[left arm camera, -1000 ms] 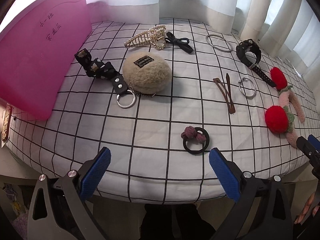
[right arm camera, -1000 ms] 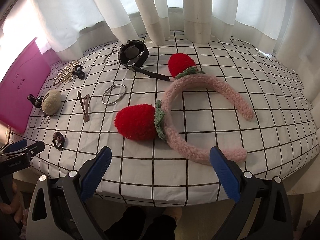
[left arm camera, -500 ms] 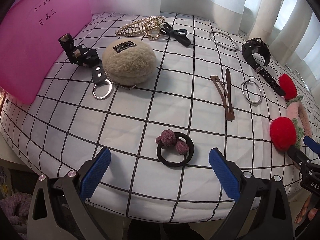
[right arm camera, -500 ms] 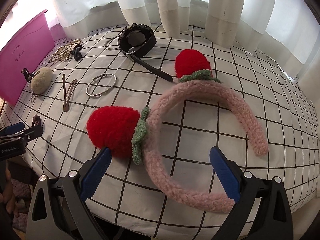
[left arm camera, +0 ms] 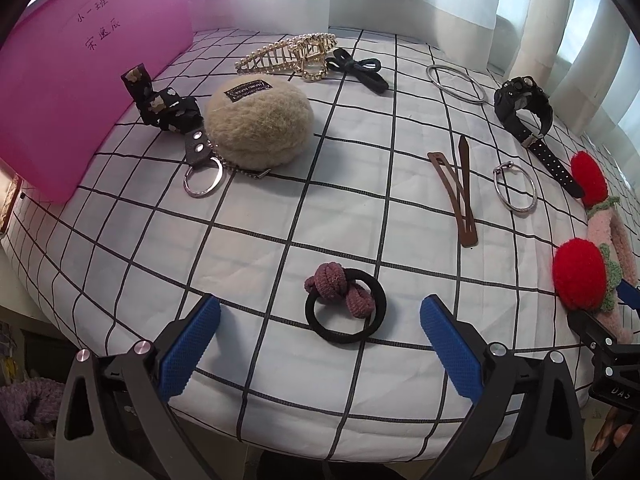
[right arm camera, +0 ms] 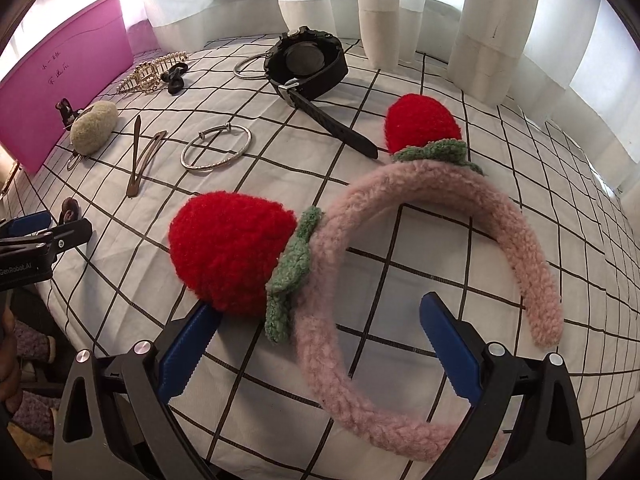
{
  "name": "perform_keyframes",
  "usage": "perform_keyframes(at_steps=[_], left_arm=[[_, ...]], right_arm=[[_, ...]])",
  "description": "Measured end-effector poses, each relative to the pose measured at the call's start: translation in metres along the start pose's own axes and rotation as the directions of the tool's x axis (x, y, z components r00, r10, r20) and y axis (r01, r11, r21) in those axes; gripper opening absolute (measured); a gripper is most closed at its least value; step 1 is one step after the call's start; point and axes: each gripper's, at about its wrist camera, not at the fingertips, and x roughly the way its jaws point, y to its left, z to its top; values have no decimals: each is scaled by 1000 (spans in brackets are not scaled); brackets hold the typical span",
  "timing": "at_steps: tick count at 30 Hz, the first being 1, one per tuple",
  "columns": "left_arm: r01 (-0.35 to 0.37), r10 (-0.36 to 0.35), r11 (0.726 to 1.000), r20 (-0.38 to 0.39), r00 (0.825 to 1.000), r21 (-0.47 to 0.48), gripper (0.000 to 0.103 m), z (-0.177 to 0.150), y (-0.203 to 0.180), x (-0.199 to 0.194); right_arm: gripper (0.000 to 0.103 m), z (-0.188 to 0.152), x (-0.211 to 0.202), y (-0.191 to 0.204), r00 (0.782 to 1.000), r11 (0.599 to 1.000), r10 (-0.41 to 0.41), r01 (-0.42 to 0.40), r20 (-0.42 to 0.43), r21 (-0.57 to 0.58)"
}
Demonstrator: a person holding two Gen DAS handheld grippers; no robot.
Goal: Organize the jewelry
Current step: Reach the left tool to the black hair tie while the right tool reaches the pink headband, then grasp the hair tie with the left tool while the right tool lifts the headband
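My left tool (left arm camera: 320, 322) is open, and the black hair tie (left arm camera: 345, 305) lies on the counter (left arm camera: 256, 216) straight ahead between its fingers — my right tool (right arm camera: 320, 330), open too, straddles the pink headband (right arm camera: 400, 280).

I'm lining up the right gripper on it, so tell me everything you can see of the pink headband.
The headband is a fuzzy pink open arc lying flat on the checked cloth. Two fluffy red strawberry pompoms with green knitted leaves sit on its outer edge, one near, one far. The right gripper is open, with the arc's near end and the near pompom between its fingers. The watch strap ends just beside the far pompom.
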Motion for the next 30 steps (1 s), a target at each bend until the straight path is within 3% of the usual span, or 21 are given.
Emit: perform_keyframes(at_steps=[6, 15, 20, 21, 23, 25, 26, 30], left_arm=[[-6, 6, 1000, 1, 1000, -11, 98, -1, 0, 0], [1, -2, 1000, 73, 997, 2, 91, -15, 1, -9], [13, -14, 1000, 97, 995, 16, 57, -18, -1, -17], [14, -16, 1000, 97, 995, 20, 54, -17, -2, -18], [21, -23, 1000, 98, 995, 21, 29, -16, -2, -20], [32, -34, 999, 92, 995, 20, 20, -13, -1, -20], [37, -38, 999, 89, 995, 18, 13, -13, 0, -20], [72, -71, 997, 64, 995, -15, 9, -14, 7, -22]], right_arm=[[95, -4, -2, 0, 998, 1000, -13, 12, 56, 19], [94, 1, 0, 3, 999, 1000, -9, 9, 34, 26], [90, -1, -2, 8, 999, 1000, 1, -2, 43, 15], [84, -1, -3, 10, 999, 1000, 4, -5, 47, 8], [70, 0, -6, 14, 998, 1000, 12, -12, 57, -7], [47, 0, -9, 19, 998, 1000, 14, -13, 62, -21], [44, 0, -9, 20, 998, 1000, 20, -19, 61, -22], [36, -2, -13, 16, 997, 999, 35, -35, 70, -6]])
